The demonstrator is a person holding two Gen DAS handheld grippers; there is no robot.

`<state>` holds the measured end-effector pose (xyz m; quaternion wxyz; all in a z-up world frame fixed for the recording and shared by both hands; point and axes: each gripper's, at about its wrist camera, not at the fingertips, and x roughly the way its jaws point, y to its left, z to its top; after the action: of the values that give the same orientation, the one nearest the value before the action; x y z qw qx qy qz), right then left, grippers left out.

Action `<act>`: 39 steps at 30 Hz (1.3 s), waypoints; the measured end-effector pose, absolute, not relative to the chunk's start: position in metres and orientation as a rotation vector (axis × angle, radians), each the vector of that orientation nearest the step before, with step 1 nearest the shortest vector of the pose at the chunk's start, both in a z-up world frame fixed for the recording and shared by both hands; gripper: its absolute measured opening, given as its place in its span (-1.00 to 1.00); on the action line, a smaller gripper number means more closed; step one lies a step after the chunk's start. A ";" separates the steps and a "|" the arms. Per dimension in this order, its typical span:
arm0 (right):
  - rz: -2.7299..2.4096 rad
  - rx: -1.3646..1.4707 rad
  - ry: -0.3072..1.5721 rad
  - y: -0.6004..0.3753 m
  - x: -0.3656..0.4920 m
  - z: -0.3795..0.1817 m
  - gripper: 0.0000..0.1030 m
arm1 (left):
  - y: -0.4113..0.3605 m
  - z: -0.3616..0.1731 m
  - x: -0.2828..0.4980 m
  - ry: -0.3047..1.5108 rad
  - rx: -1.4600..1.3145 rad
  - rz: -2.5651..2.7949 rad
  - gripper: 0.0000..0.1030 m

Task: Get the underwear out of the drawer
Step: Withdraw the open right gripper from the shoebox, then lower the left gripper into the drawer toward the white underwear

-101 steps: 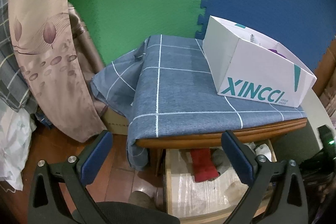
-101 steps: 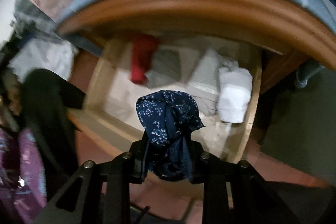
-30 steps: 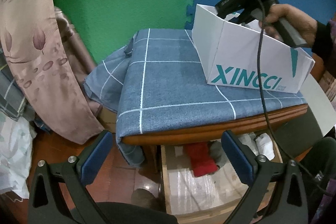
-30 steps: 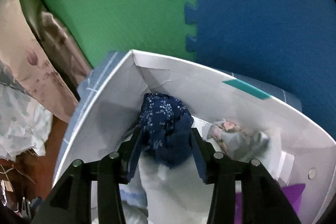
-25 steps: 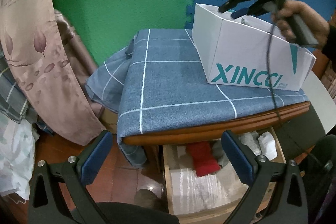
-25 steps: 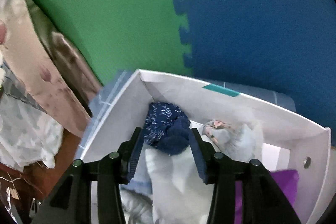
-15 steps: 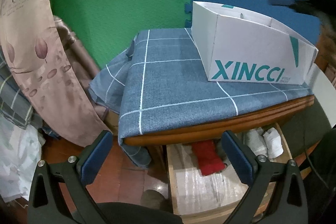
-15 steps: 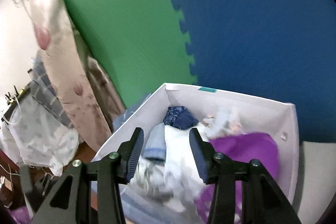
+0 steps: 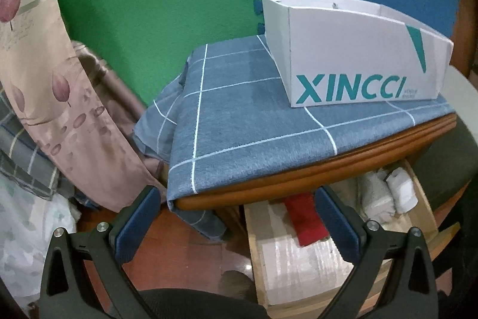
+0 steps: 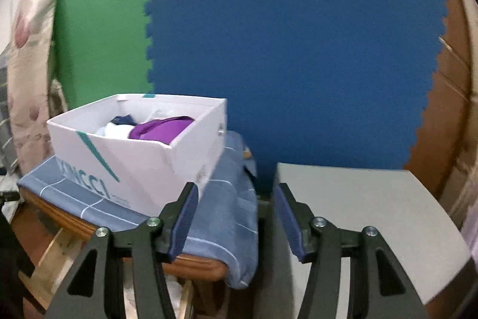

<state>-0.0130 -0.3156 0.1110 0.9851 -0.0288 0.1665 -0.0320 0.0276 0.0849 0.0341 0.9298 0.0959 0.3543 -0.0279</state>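
The wooden drawer (image 9: 422, 190) stands pulled out under the table, holding a red garment (image 9: 306, 221) and white rolled pieces (image 9: 401, 193). My left gripper (image 9: 236, 217) hangs open in front of the table edge, nothing between its fingers. A white XINCCI box (image 9: 355, 50) sits on the blue checked cloth (image 9: 236, 121). In the right wrist view the box (image 10: 149, 157) holds the dark blue floral underwear (image 10: 122, 119), a purple garment (image 10: 162, 127) and white pieces. My right gripper (image 10: 236, 199) is pulled back to the right of the box, jaws opening and empty.
A green and blue foam-mat wall (image 10: 283, 50) backs the table. A beige flowered curtain (image 9: 50, 97) hangs at the left. A grey flat surface (image 10: 358, 214) lies right of the table. The red-brown floor (image 9: 167, 244) shows below the left gripper.
My right gripper let go of the dark blue underwear in the box, drew back to the right and widened. The hand and gripper over the box left the left wrist view.
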 end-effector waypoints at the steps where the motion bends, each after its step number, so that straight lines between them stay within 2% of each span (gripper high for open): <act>1: -0.084 -0.050 0.288 -0.318 -0.021 0.116 0.07 | 0.083 0.034 0.028 0.726 0.210 -0.053 0.99; 2: -0.093 -0.047 0.258 -0.318 -0.026 0.118 0.13 | 0.081 0.033 0.028 0.727 0.220 -0.050 0.99; 3: -0.097 -0.046 0.239 -0.318 -0.030 0.119 0.32 | 0.080 0.032 0.028 0.729 0.229 -0.048 0.99; 5: -0.112 -0.035 0.253 -0.319 -0.034 0.118 0.57 | 0.077 0.030 0.027 0.732 0.253 -0.037 0.99; 15: -0.127 -0.028 0.306 -0.323 -0.044 0.109 0.59 | 0.058 0.021 0.024 0.745 0.375 -0.028 0.99; 26: -0.105 0.307 0.346 -0.386 -0.048 0.094 0.59 | -0.005 -0.034 0.019 1.005 0.410 -0.239 0.99; 30: -0.094 0.297 0.340 -0.387 -0.051 0.093 0.59 | -0.018 -0.049 0.023 1.015 0.343 -0.269 0.81; 33: -0.085 0.310 0.342 -0.388 -0.052 0.092 0.59 | -0.024 -0.061 0.033 1.058 0.309 -0.270 0.80; 39: -0.071 0.353 0.332 -0.398 -0.057 0.090 0.59 | -0.069 -0.086 0.034 1.079 0.512 -0.347 0.64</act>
<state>-0.0568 -0.3979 0.0901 0.9702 0.1746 0.1641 -0.0354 0.0343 -0.0688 -0.0862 0.8127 0.2398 0.5055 -0.1626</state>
